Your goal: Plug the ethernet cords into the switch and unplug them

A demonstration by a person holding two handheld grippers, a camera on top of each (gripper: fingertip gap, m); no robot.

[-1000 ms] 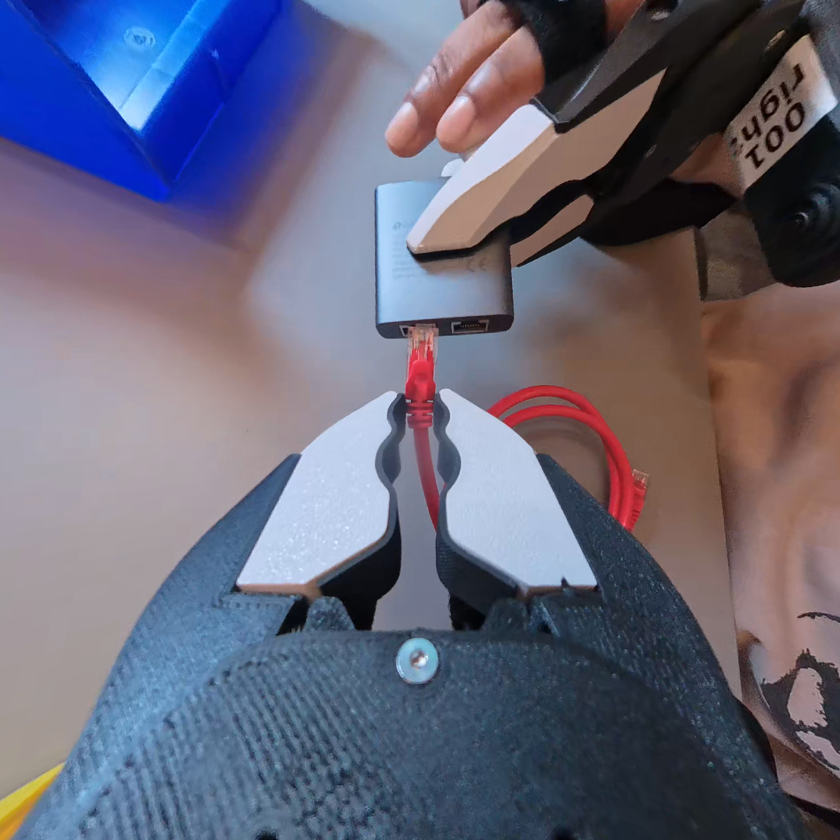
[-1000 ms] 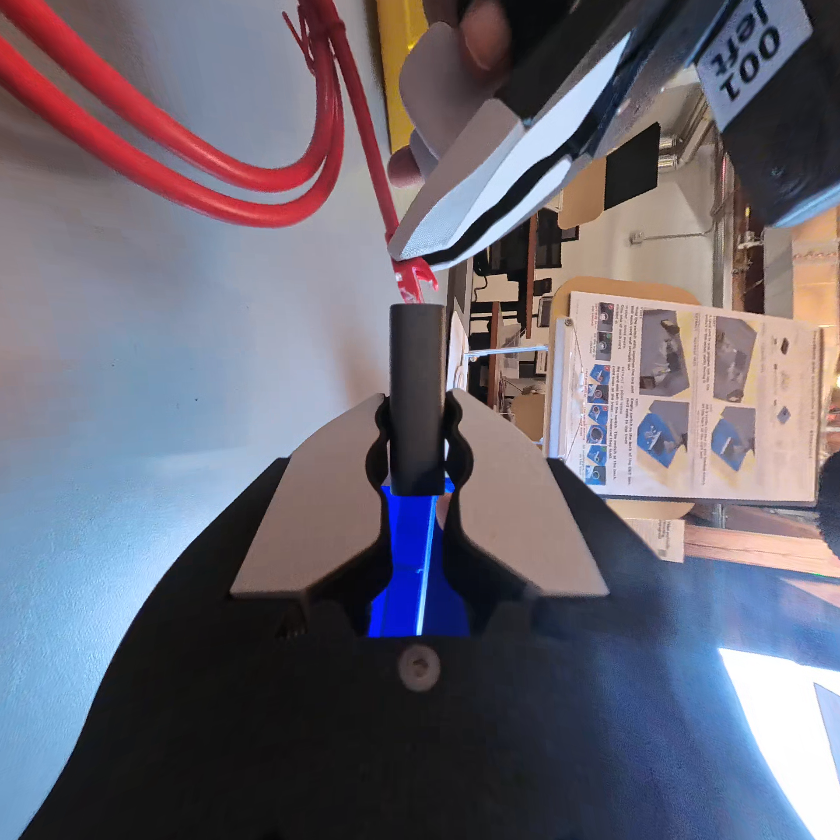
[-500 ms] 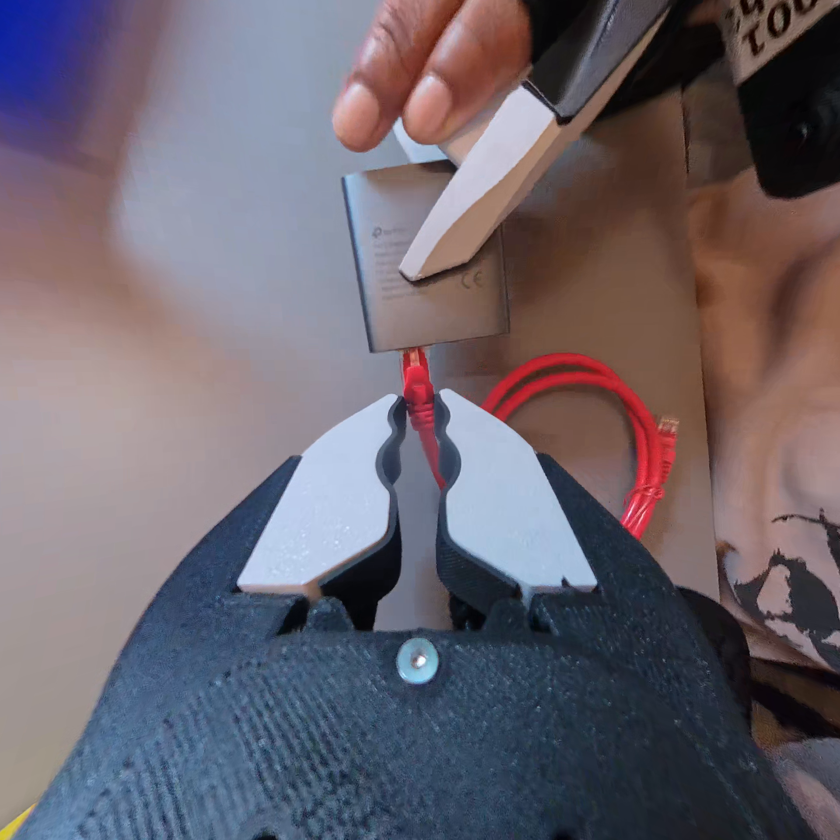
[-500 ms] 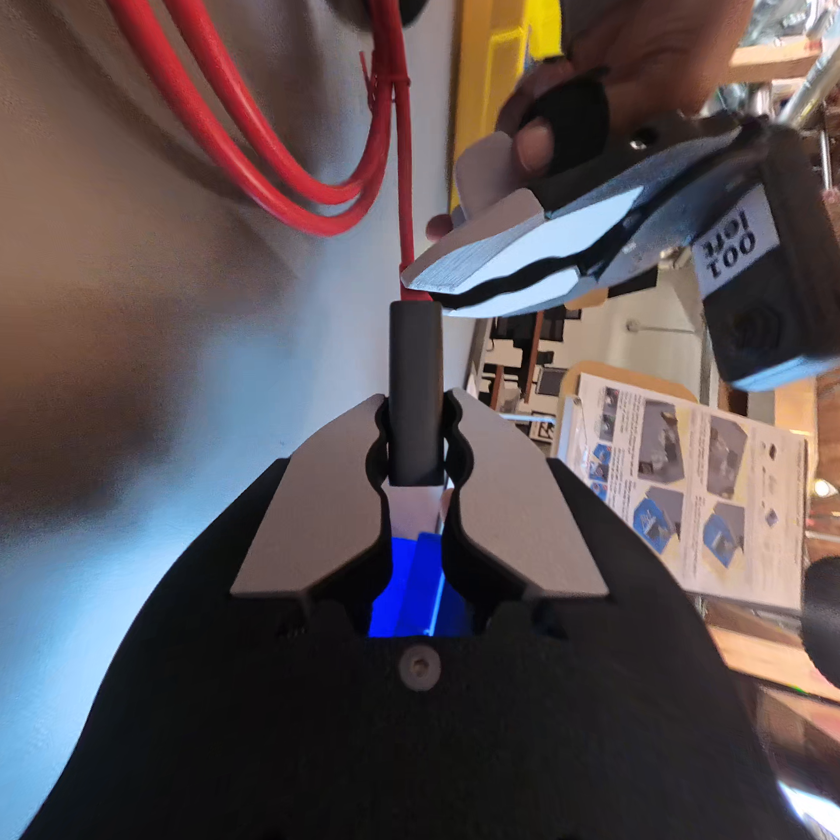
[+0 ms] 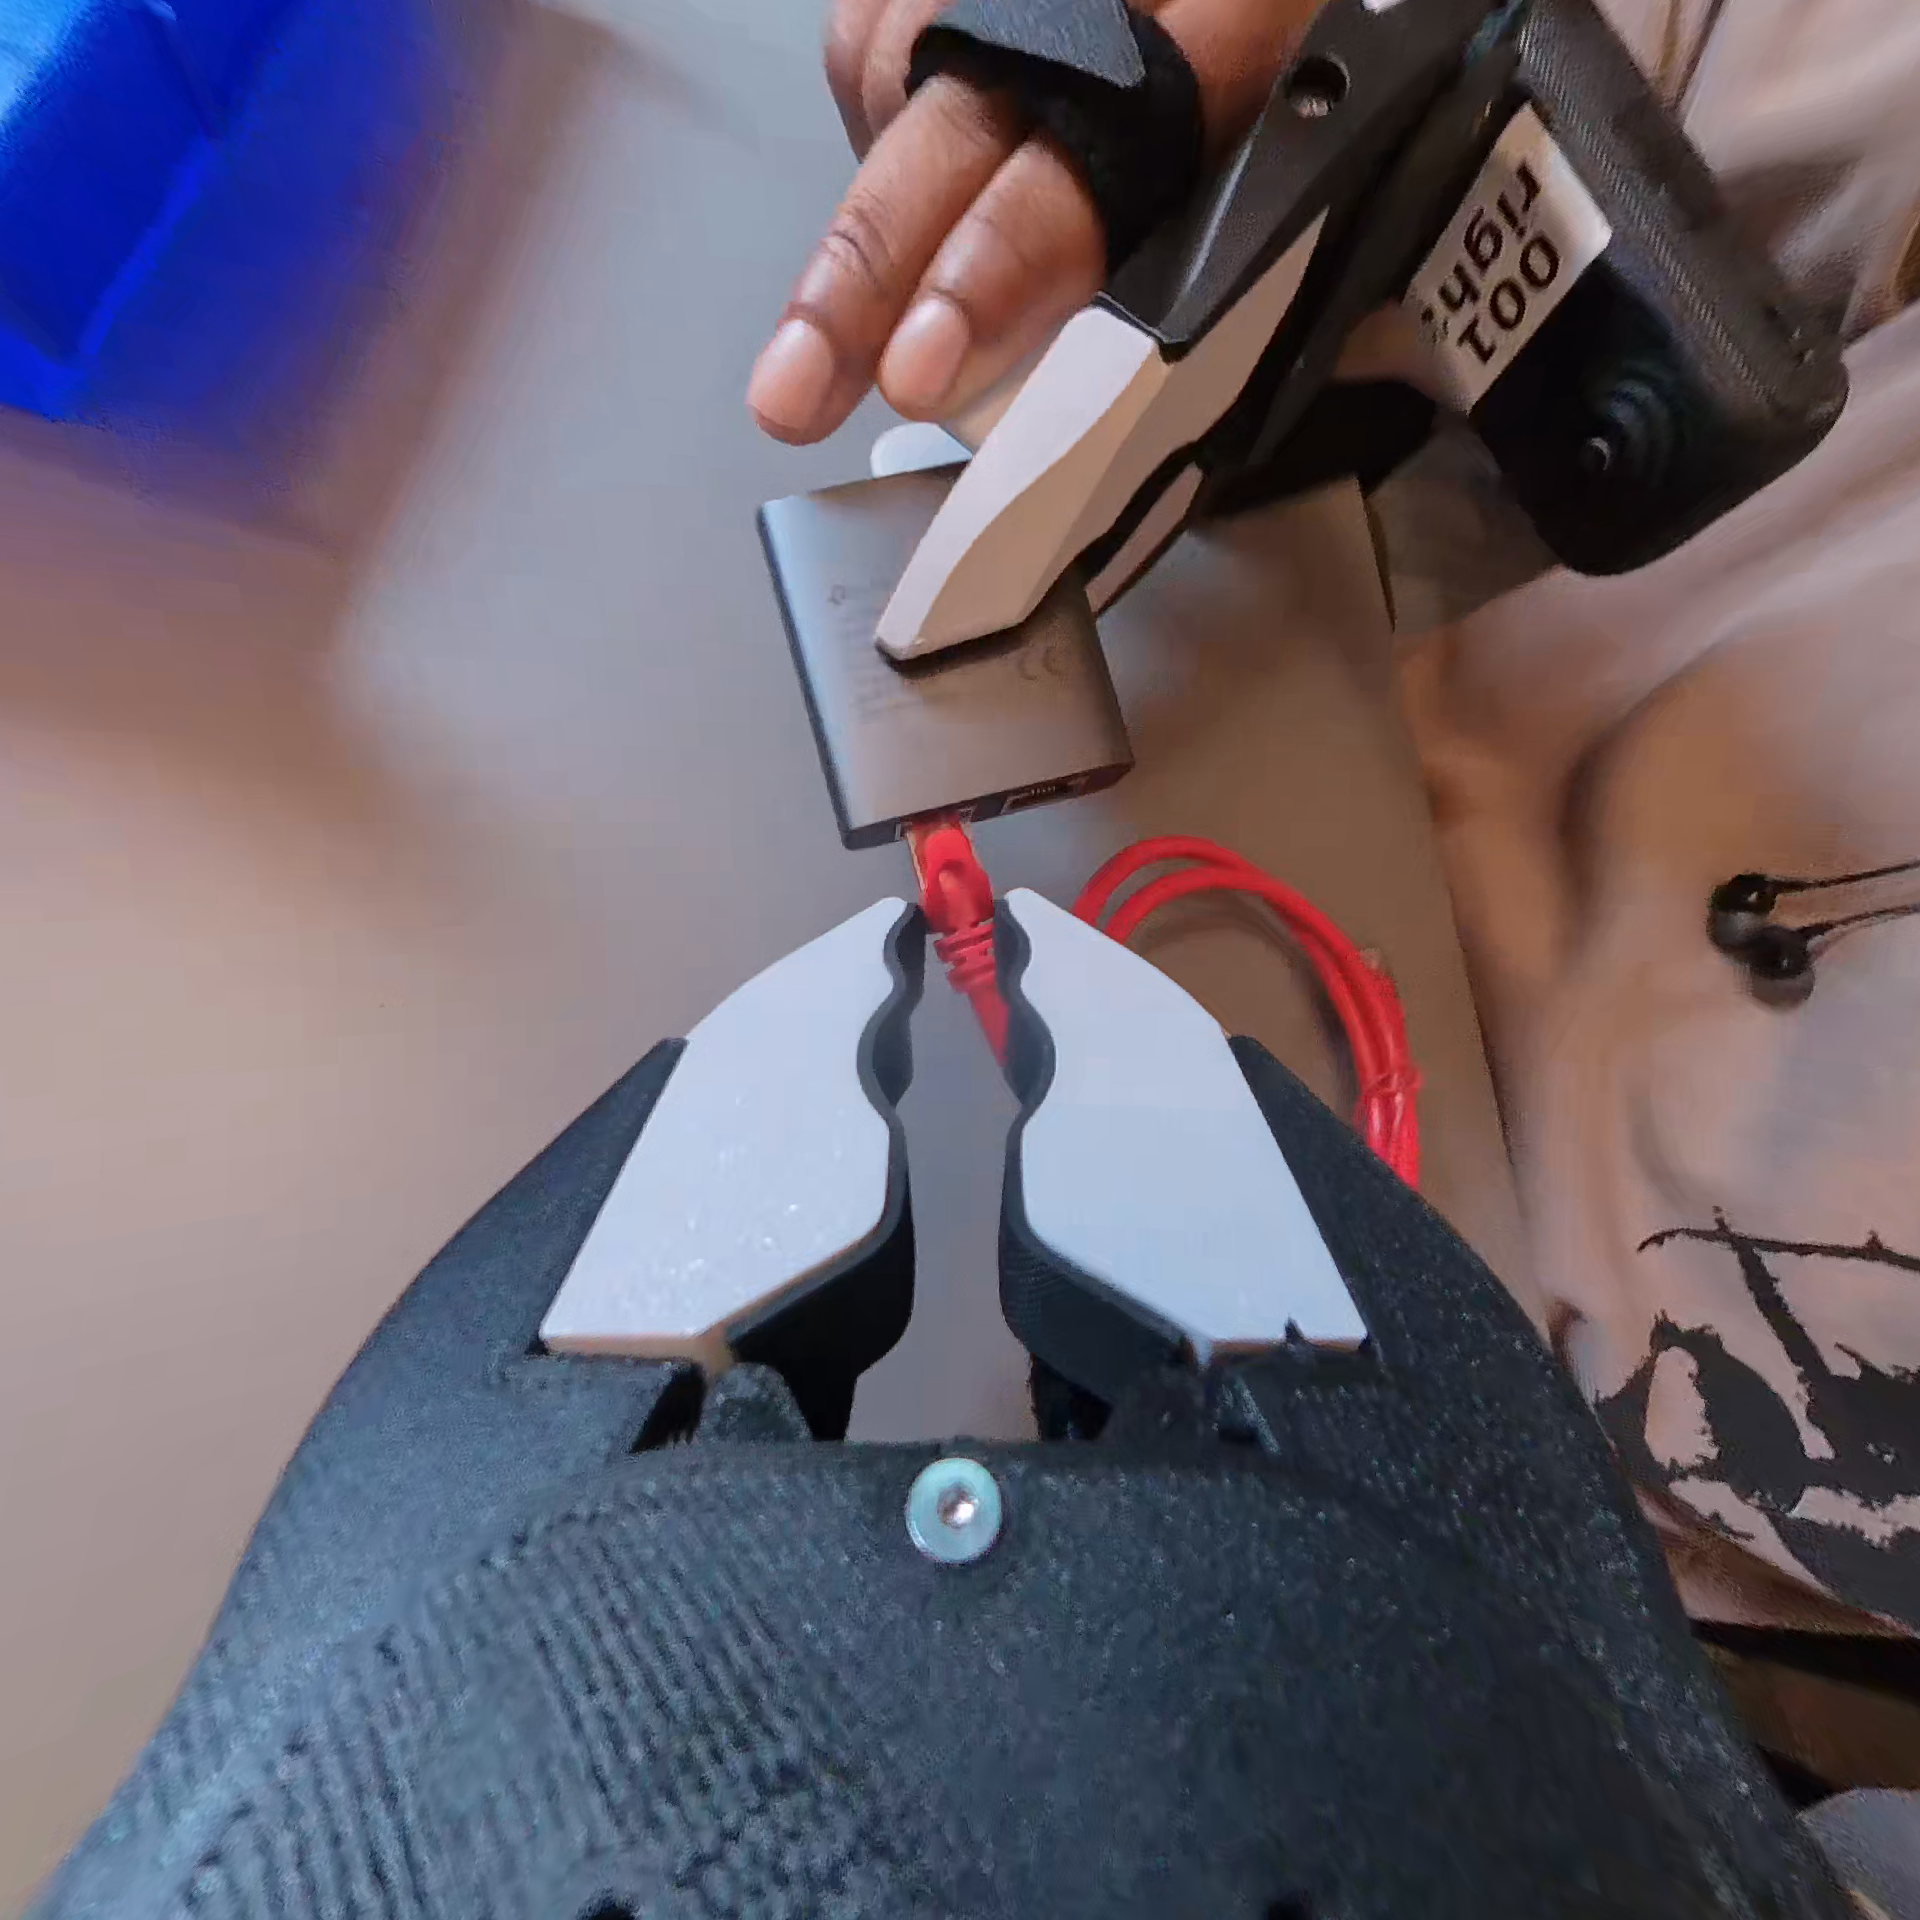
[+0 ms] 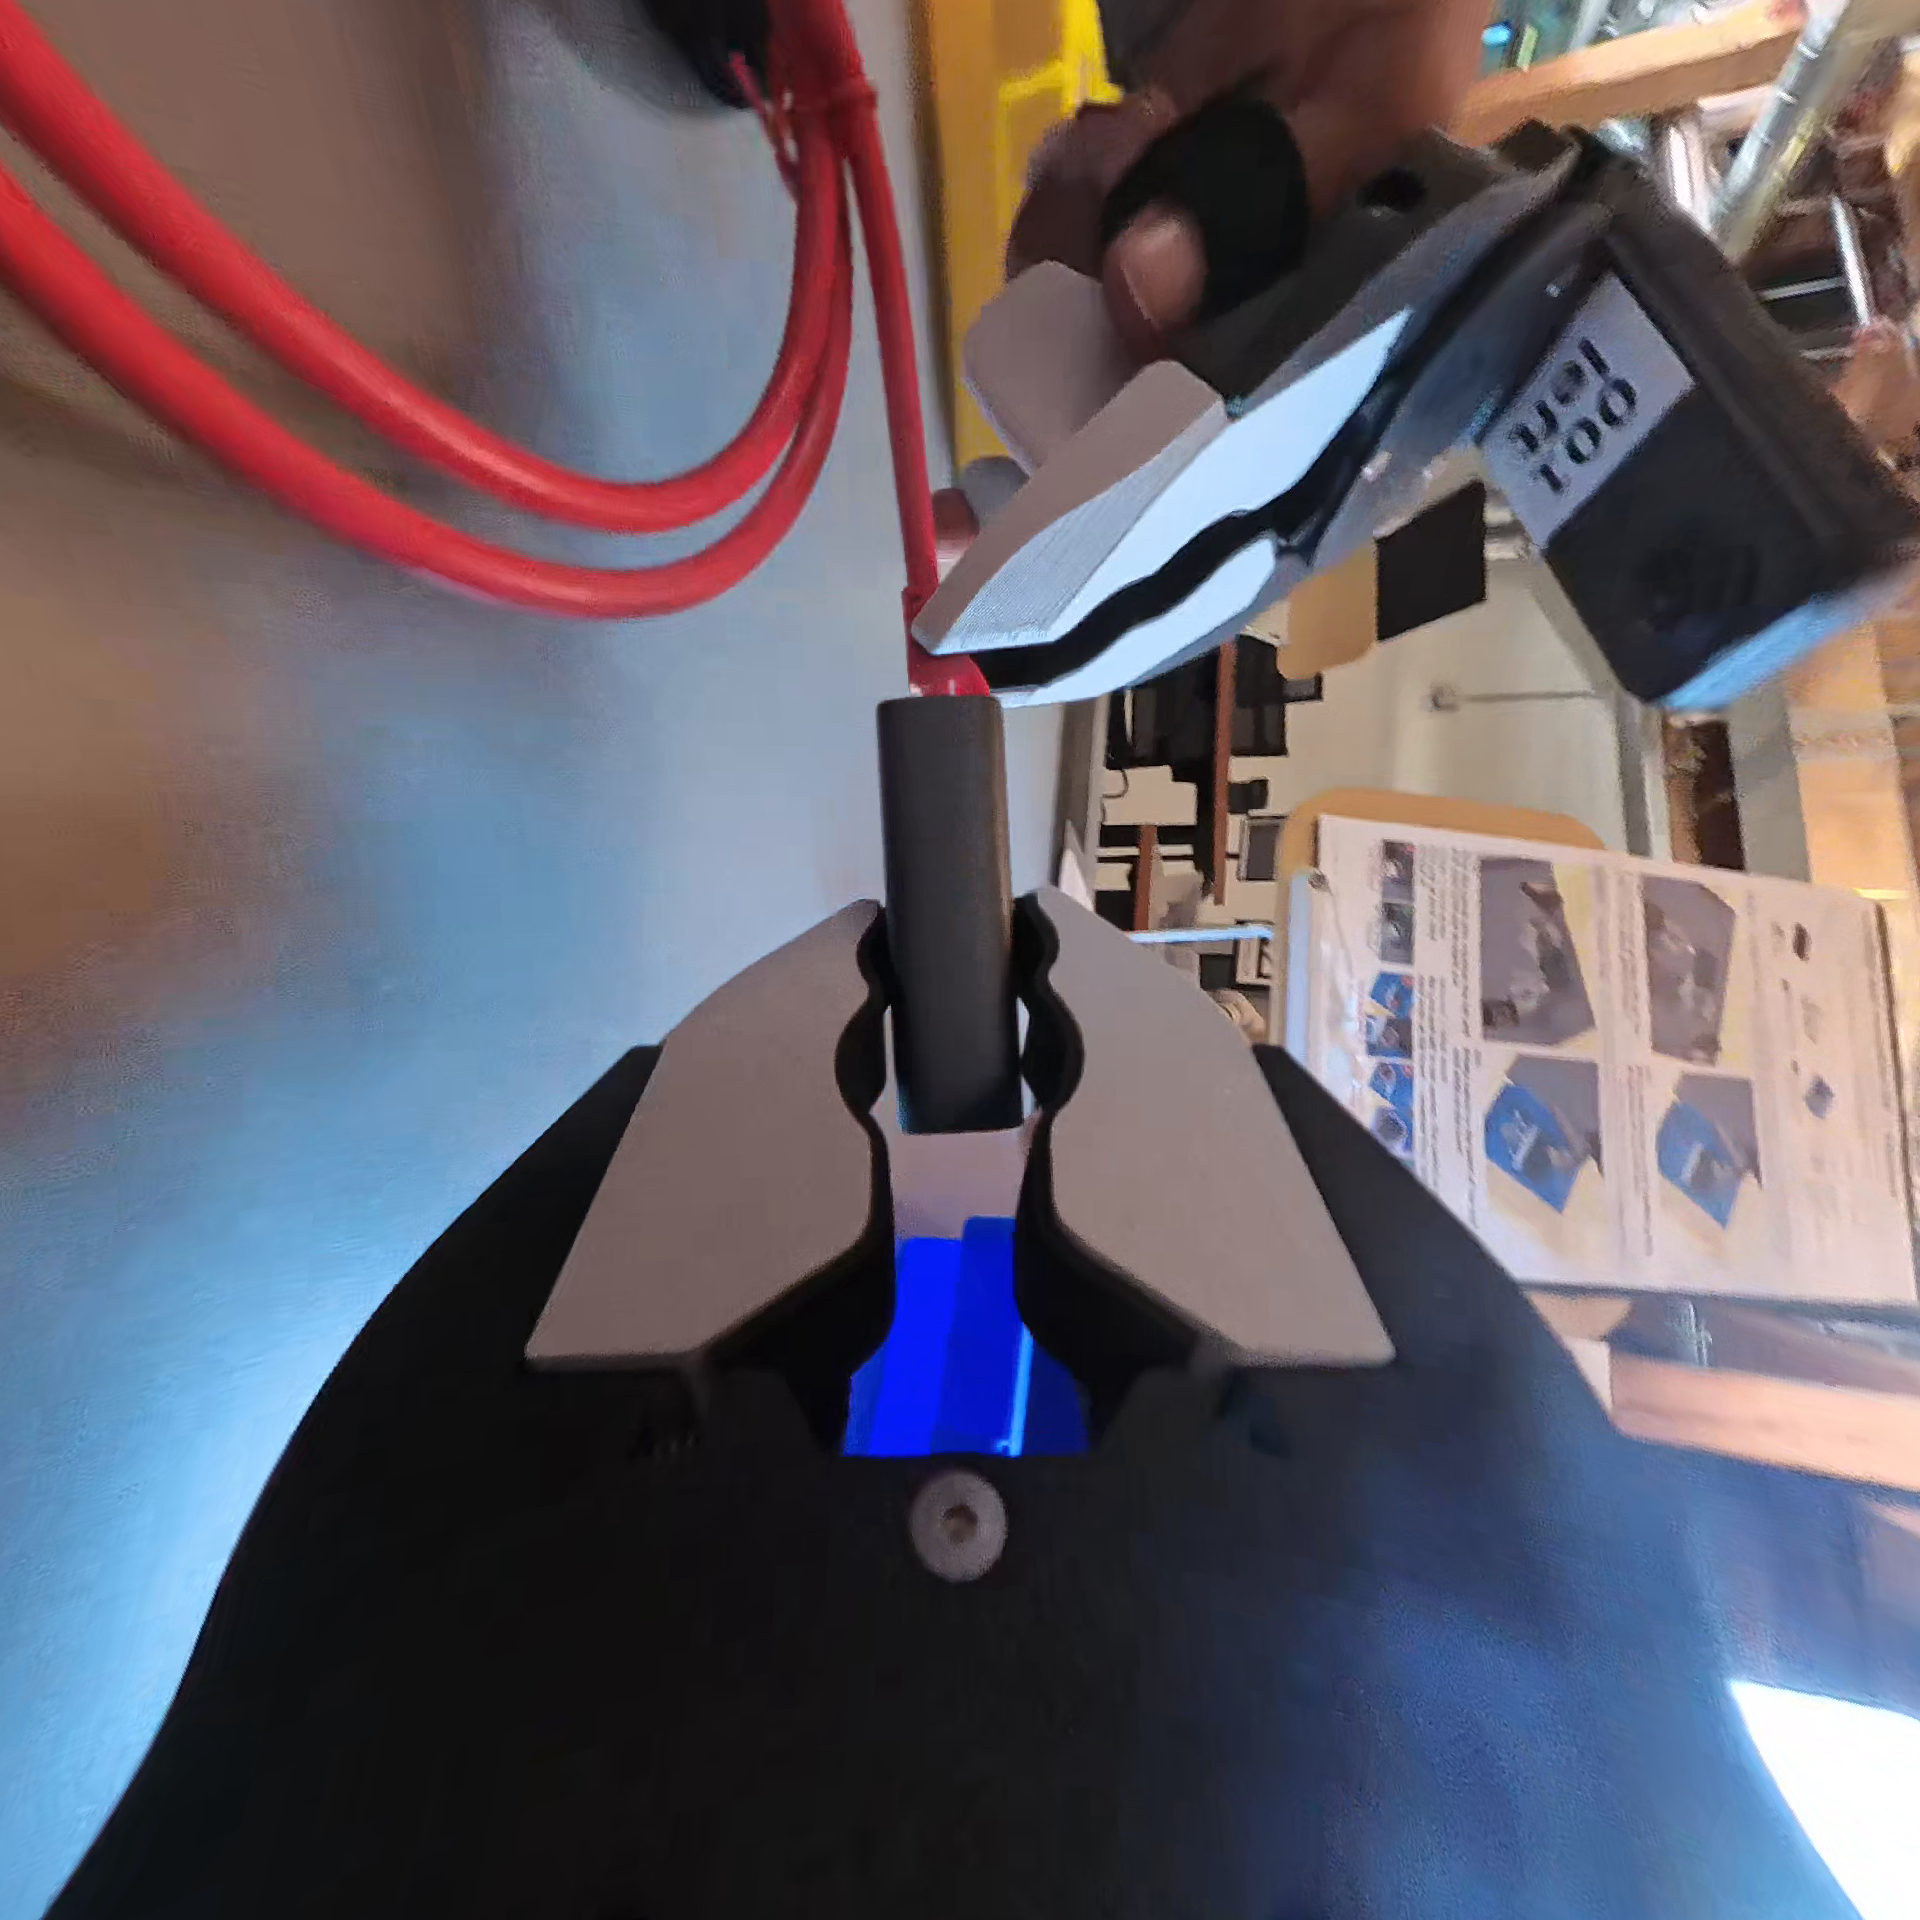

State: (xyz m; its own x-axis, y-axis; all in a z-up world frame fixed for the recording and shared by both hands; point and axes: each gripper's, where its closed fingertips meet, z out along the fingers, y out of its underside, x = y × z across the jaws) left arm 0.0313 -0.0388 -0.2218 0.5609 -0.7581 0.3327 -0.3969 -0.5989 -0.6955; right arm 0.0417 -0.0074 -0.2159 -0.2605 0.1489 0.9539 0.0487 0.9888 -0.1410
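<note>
My left gripper (image 5: 961,920) is shut on the red plug (image 5: 951,873) of a red ethernet cord; the plug sits in the left port of the dark grey switch (image 5: 966,717). The port beside it (image 5: 1039,798) is empty. The cord's coiled loops (image 5: 1340,987) lie on the table to the right. My right gripper (image 6: 948,925) is shut on the switch (image 6: 943,883), seen edge-on, and holds it above the table. In the right wrist view the left gripper (image 6: 977,649) meets the switch's far end, with the red cord (image 6: 520,499) looping off to the left.
A blue bin (image 5: 125,177) stands at the back left on the beige table (image 5: 312,935). A person's torso in a light printed shirt (image 5: 1714,1143) is close on the right. A yellow bin (image 6: 997,125) and an instruction sheet (image 6: 1621,1060) show in the right wrist view. Less than 4 cm separates the two grippers' tips.
The switch and plug have tilted and shifted together; the switch's port face shows again. The plug sits deeper in the port than a second ago. Both grips are unchanged.
</note>
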